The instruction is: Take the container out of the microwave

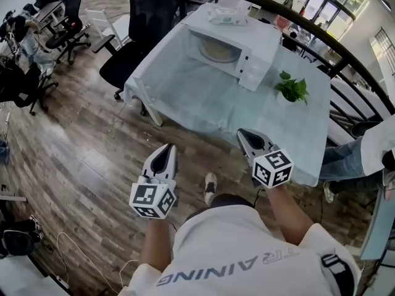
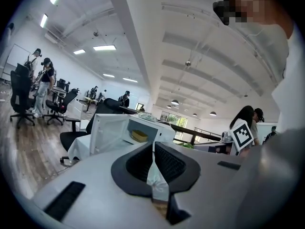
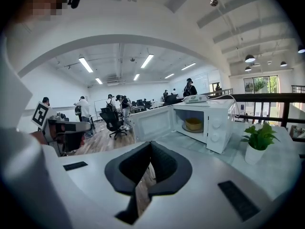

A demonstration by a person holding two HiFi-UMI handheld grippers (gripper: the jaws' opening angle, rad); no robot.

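A white microwave (image 1: 247, 57) stands on the cloth-covered table (image 1: 203, 106) with its door (image 1: 170, 60) swung open to the left. Inside, a yellow container (image 1: 217, 50) rests on the turntable; it also shows as the container (image 3: 193, 124) in the right gripper view and the container (image 2: 139, 136) in the left gripper view. My left gripper (image 1: 168, 147) is shut and empty, held over the wooden floor short of the table. My right gripper (image 1: 243, 133) is shut and empty, near the table's front edge. Both point toward the microwave (image 3: 209, 123).
A potted plant (image 1: 292, 88) stands on the table right of the microwave. A tissue pack (image 1: 227, 14) lies on top of it. A black office chair (image 1: 133, 48) stands at the table's left end. A seated person's legs (image 1: 345, 159) are at the right. A dark railing (image 1: 321, 42) runs behind.
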